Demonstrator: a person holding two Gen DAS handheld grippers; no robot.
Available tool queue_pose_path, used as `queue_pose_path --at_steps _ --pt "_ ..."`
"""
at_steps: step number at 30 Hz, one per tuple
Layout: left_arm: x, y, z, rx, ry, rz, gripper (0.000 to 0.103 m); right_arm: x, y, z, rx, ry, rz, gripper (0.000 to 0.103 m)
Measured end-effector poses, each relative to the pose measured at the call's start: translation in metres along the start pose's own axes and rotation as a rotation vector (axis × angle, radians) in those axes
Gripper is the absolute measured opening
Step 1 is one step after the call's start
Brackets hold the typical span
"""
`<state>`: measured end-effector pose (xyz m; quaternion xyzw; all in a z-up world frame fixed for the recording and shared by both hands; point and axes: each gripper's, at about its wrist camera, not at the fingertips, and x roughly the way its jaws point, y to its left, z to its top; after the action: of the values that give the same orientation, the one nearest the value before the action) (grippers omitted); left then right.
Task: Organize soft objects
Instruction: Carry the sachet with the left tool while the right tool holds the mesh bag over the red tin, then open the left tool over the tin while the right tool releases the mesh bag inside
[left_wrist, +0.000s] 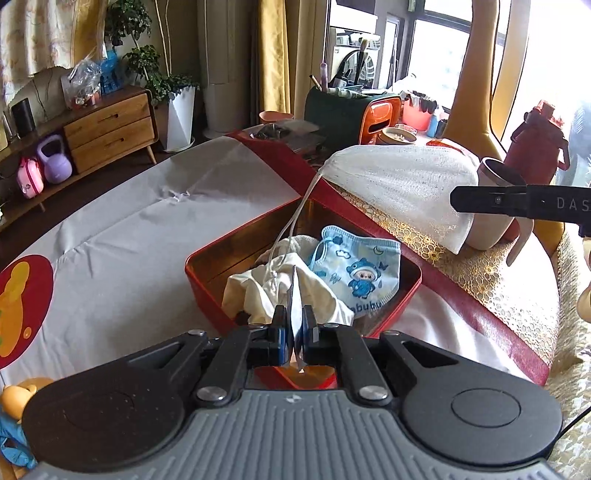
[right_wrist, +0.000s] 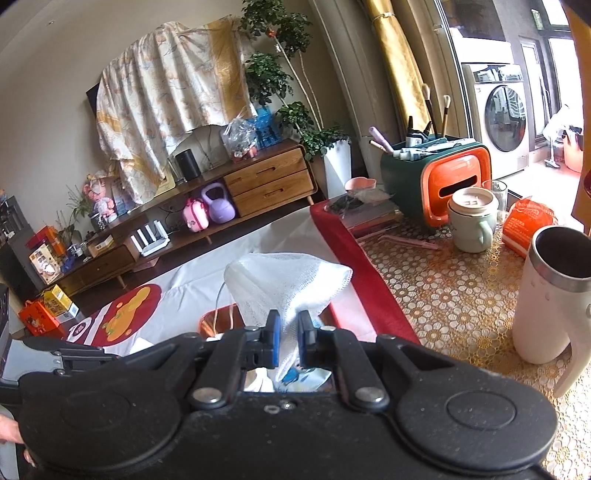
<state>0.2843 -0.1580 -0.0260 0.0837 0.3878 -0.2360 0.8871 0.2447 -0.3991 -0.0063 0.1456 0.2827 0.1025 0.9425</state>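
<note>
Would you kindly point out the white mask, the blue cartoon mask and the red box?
white mask (right_wrist: 291, 280): right wrist view, mesh front.
blue cartoon mask (left_wrist: 356, 269): left wrist view, printed panel.
red box (left_wrist: 207, 286): left wrist view, near wall.

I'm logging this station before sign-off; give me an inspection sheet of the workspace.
Surface: white tablecloth with red border; gold lace cloth beside it.
Job's things: white mesh mask held in the air; blue cartoon mask and cream cloth in the red tin.
Clutter: white mug, green lidded cup, brush organiser.
Grippers: left gripper shut on the mask's strap end; right gripper shut on the mesh mask.
Cables: nothing seen.
Surroundings: wooden sideboard, potted plant, washing machine.
</note>
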Motion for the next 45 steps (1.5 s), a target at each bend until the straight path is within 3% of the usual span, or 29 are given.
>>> queue_pose_path --at_steps 11,22,30,40,45 --pt "0.058 -0.015 0.026 -0.028 0.019 0.012 0.008 0.045 -0.014 -0.013 0.039 0.073 -0.014 0.009" --pt "0.093 -0.004 0.028 -0.106 0.036 0.005 0.008 0.084 -0.010 -0.027 0.075 0.144 0.014 0.009" --pt "0.110 0.010 0.018 -0.185 0.083 -0.046 0.008 0.093 -0.012 -0.035 0.077 0.172 0.017 0.010" --pt "0.111 0.002 0.011 -0.162 0.115 -0.026 0.010 0.093 -0.016 -0.040 0.090 0.198 0.015 0.023" --pt "0.110 -0.004 0.010 -0.128 0.137 -0.019 0.017 0.088 -0.013 -0.043 0.064 0.214 0.009 0.030"
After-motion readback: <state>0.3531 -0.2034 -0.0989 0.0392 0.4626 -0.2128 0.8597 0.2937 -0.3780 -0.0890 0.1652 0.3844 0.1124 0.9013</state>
